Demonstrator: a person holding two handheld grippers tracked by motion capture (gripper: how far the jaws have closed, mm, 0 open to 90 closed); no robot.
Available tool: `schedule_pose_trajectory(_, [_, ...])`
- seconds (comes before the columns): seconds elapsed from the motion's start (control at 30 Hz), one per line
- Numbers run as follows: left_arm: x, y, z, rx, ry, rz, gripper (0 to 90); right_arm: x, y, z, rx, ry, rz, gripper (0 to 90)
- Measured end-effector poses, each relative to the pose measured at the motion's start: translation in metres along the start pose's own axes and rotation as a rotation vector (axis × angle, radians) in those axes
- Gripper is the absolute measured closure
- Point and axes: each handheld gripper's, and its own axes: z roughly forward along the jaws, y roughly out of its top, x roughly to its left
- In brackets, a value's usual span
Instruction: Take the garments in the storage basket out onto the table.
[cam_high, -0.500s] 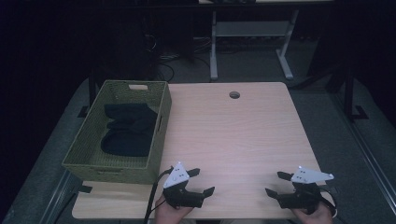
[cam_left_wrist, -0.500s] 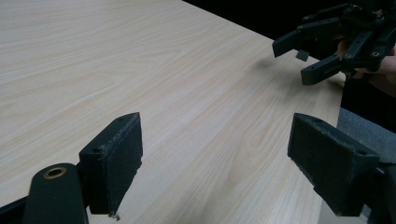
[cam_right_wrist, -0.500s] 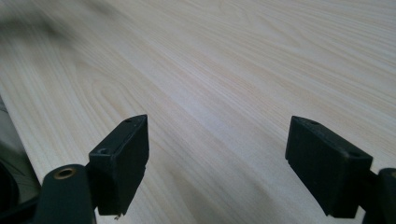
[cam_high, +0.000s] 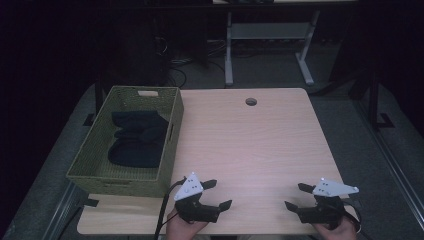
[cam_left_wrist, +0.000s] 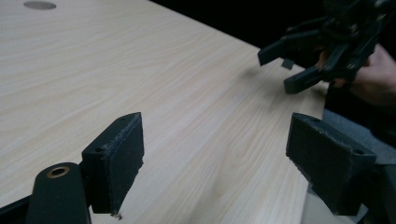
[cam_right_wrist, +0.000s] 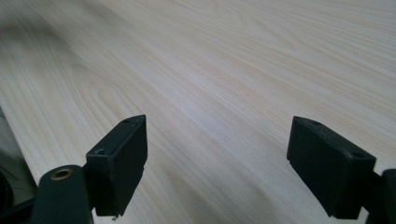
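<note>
Basket (cam_high: 95, 165): woven, olive-green, rectangular, sitting on the left edge of the table (cam_high: 260, 145), slightly overhanging the left side. Handle slots cut in its far wall and right wall. Inside lies dark cloth (cam_high: 136, 137), black or navy, bunched in two or three folds; cannot tell what garment it is.

Table: light wood grain, with a round cable hole (cam_high: 251, 101) near the far edge. Rest of the top bare.

Left gripper (cam_high: 220, 194): held low at the near edge, just right of the basket's near corner, jaws spread wide and pointing right and away, nothing between them. Grey three-cornered plate on top, black cable trailing off the table edge. Left hand (cam_high: 182, 227) wraps it from below. The left gripper view confirms wide-set jaws over bare wood, with the other gripper farther off at upper right.

Right gripper (cam_high: 295, 196): near the right near corner, jaws parted and empty, pointing left toward the other one. Right hand (cam_high: 332, 229) under it. The two tools are well apart.

Writing: no readable brand, label or text on anything.

Against the earlier frame: basket, cloth and both grippers sit in the same places, jaws equally spread. No visible change.
</note>
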Motion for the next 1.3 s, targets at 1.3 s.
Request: schedule_pose_trajectory(1.3, [0.058, 0.095, -0.076, -0.071, 0.072, -0.045, 17.7, 0.002, 0.003, -0.001, -0.025, -0.019, 0.010, 18.6])
